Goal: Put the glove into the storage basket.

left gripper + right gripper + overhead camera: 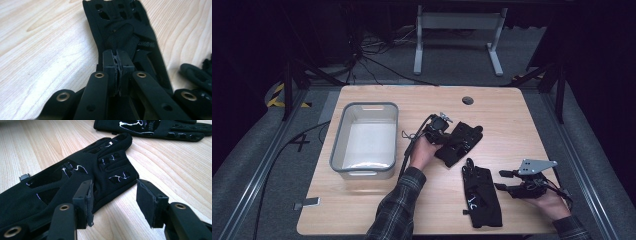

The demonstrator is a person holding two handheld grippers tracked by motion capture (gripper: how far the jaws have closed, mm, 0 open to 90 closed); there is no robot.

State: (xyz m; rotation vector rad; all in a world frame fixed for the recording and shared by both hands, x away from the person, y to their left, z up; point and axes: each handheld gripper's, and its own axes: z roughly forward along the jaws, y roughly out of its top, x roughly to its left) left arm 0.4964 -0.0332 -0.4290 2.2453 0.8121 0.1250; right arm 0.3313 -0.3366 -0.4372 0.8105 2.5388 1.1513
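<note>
High view: wooden table (512,125). Grey plastic bin (364,141) at left w/ something pale and flat at its near end, can't tell what. Left gripper (443,131) sits on the far black glove (459,143), mid-table. Near glove (482,192) lies towards the front edge, right gripper (507,180) just beside it.

Left gripper view: jaws pinched together on a fold of the far glove (120,37), fabric caught btw the pads.

Right gripper view: jaws apart, nothing gripped; left pad at the near glove's (75,177) edge, far glove (150,127) beyond.
</note>
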